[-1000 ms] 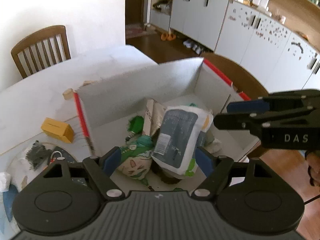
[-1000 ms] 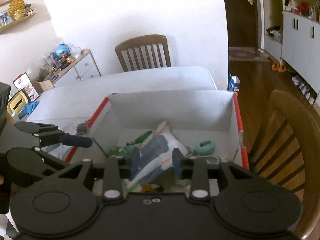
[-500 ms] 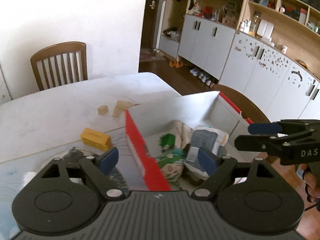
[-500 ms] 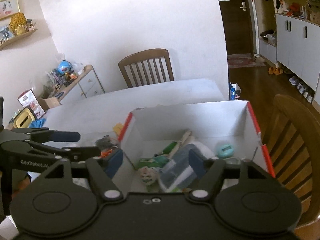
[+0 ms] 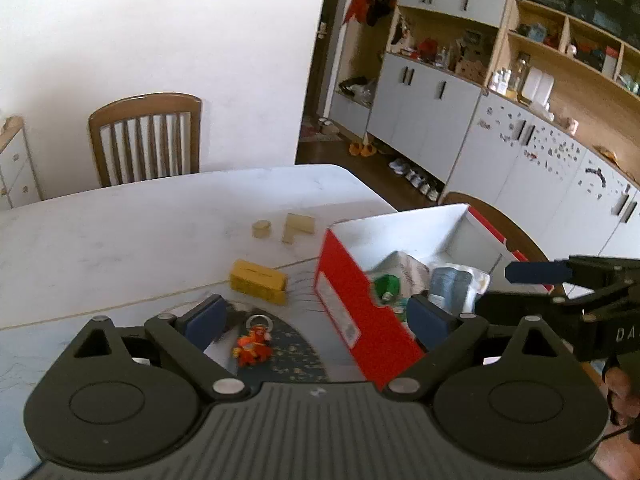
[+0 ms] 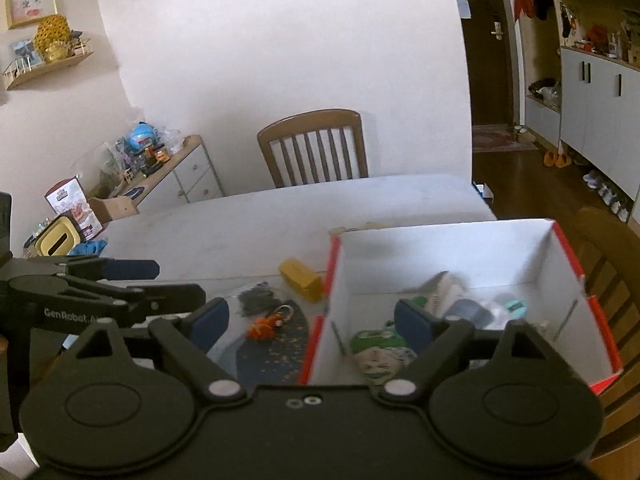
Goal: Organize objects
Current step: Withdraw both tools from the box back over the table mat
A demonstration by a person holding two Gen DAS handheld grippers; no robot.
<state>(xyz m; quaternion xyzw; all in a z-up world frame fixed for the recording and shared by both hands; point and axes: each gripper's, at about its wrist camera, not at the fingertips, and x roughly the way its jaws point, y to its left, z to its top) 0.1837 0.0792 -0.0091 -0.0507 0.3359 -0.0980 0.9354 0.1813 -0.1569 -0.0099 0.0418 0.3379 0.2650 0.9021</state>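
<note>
**Red-sided box already holding most of the clutter**

Cardboard is what I see most of from both cameras. Starting at my left: my left gripper (image 5: 316, 316) hangs spread wide with nothing between its blue pads. Just ahead of its left pad (image 5: 206, 318), a small orange toy on a key ring (image 5: 253, 346) lies on a dark speckled mat (image 5: 296, 354). Beyond the toy, a little farther from me, a yellow block (image 5: 259, 281) rests on the white table (image 5: 140, 224), and past that sit two small tan wooden pieces (image 5: 298, 226), well apart from the box's contents. In my right camera a grey tangled clump (image 6: 258, 302) lies on the table just left of the orange toy's ring.

To the right of my left gripper stands the open box (image 5: 352, 312), red outside and white inside. In it I can make out a green-and-white packet (image 6: 376, 354) nearest me, a grey-blue pouch (image 5: 450, 282) leaning further in, a green item (image 5: 386, 282) beside a pale crumpled wrapper (image 5: 408, 266), and a small teal object (image 6: 514, 308) toward the far right corner. The things overlap, so I cannot tell exactly which touches which.

My right gripper (image 6: 312, 322) is also spread wide and holds nothing; its right pad sits over the box, its left pad over the mat.
</note>
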